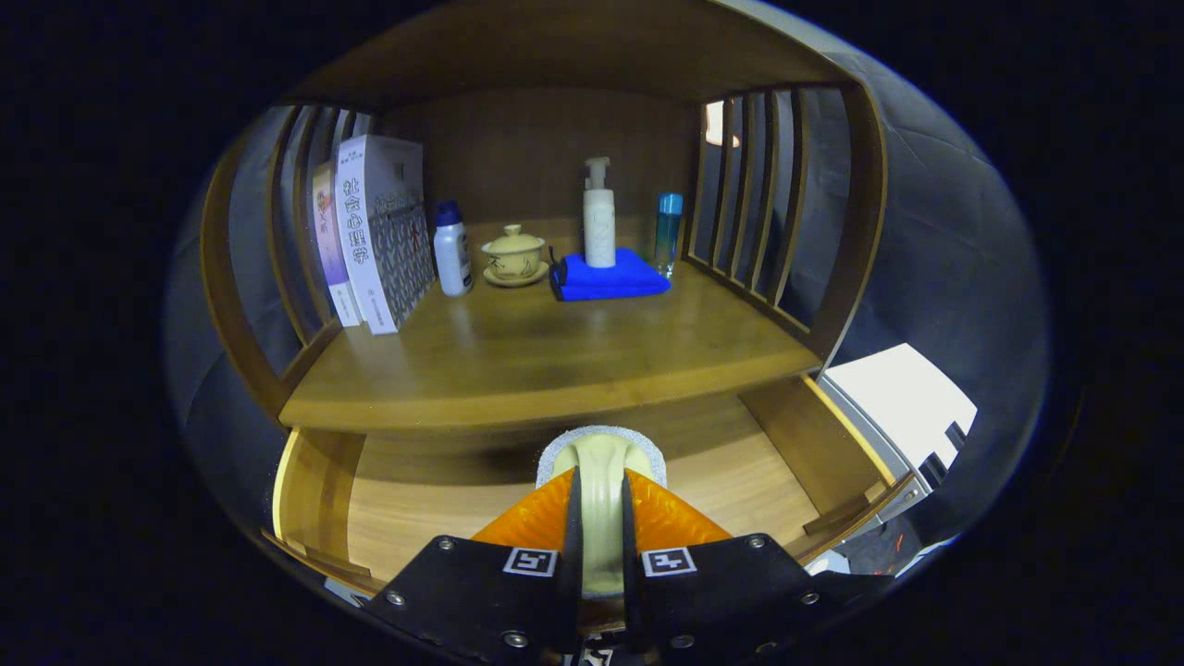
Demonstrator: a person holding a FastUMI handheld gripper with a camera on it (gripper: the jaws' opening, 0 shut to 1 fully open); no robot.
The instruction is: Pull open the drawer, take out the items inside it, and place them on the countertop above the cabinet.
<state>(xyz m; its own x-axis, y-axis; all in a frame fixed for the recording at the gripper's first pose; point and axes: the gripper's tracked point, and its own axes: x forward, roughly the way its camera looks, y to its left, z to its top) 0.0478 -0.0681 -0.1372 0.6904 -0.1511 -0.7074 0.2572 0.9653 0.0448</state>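
one brush (601,462) in gripper (601,490) grip, above one open drawer (786,444)

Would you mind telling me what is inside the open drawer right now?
The drawer shows bare wooden floor. The tongs are shut on a pale brush-like item, held above that floor. The drawer's back, under the countertop, is shadowed, and the tongs cover the near middle.

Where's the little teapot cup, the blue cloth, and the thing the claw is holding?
Lidded cup (513,252), gripper view, on its bowl.
Blue cloth (610,277), gripper view, on its folded top.
Brush (601,462), gripper view, on its handle between the claw's (601,499) fingers.
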